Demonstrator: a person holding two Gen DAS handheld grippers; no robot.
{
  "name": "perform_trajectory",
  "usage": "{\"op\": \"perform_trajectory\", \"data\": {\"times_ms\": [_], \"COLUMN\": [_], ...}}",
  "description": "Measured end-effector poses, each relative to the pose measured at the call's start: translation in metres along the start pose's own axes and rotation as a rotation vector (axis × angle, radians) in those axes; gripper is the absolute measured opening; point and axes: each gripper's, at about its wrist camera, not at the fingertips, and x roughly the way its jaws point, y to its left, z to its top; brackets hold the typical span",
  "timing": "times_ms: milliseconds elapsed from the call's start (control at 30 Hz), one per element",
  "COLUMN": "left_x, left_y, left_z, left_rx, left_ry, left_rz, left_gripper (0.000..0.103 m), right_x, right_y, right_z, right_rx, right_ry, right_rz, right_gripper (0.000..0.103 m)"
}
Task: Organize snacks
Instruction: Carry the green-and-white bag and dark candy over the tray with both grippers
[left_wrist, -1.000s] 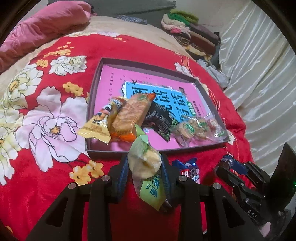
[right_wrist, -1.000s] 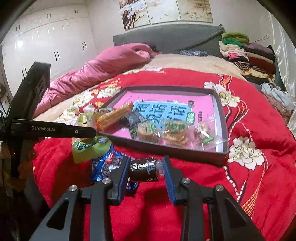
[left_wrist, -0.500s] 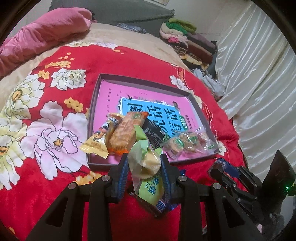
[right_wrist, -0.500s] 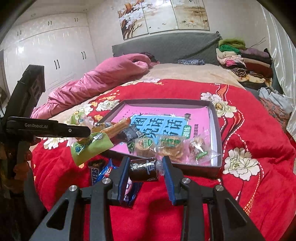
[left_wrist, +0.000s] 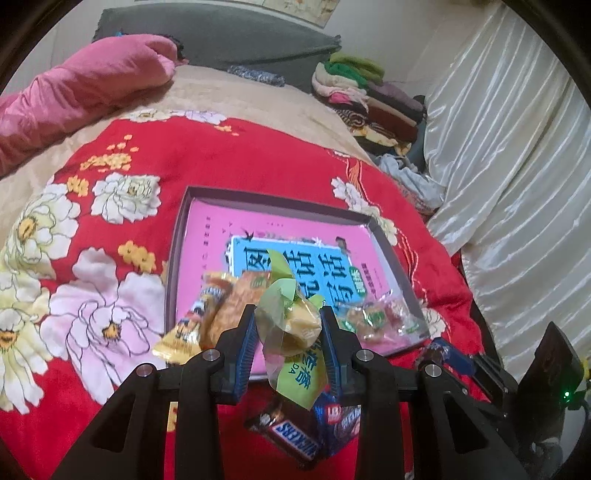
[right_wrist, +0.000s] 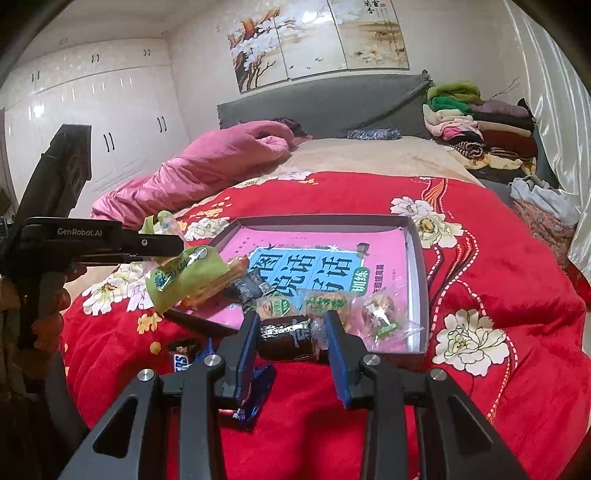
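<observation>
The bed (right_wrist: 480, 258), under its red flowered cover, carries a shallow box (left_wrist: 177, 258) with a pink and blue floor, and that box lies straight ahead of and below both hand-held grippers, its near wall just past their tips. A row of wrapped snacks (right_wrist: 332, 302) already lines that near wall, running crosswise to the fingers; the far half of the box is bare. Either snack, I'd judge, has only to go forward over the wall.

The left hand-held gripper (left_wrist: 288, 325) pinches a green-and-clear packet (left_wrist: 291, 325) with a pale yellow cake inside, standing upright between the pads with its tail hanging below. It hangs over the near left corner of the box, so it looks the nearer of the two.

The right hand-held gripper (right_wrist: 291, 338) pinches a small dark brown packet (right_wrist: 286, 338), lying crosswise from pad to pad, just short of the wall.

Beneath the fingers, chocolate bars (left_wrist: 288, 432) lie loose on the cover.
</observation>
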Motion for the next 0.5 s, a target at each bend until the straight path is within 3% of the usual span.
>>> {"op": "perform_trajectory", "data": {"times_ms": [500], "left_x": [0.021], "left_y": [-0.006], "left_z": [0.004], "left_rx": [0.051], "left_ry": [-0.017], "left_rz": [0.024], "left_gripper": [0.034], "right_x": [0.007], "right_y": [-0.02], "right_z": [0.008], "right_rx": [0.05], "right_ry": [-0.021], "right_rz": [-0.023], "right_gripper": [0.036]}}
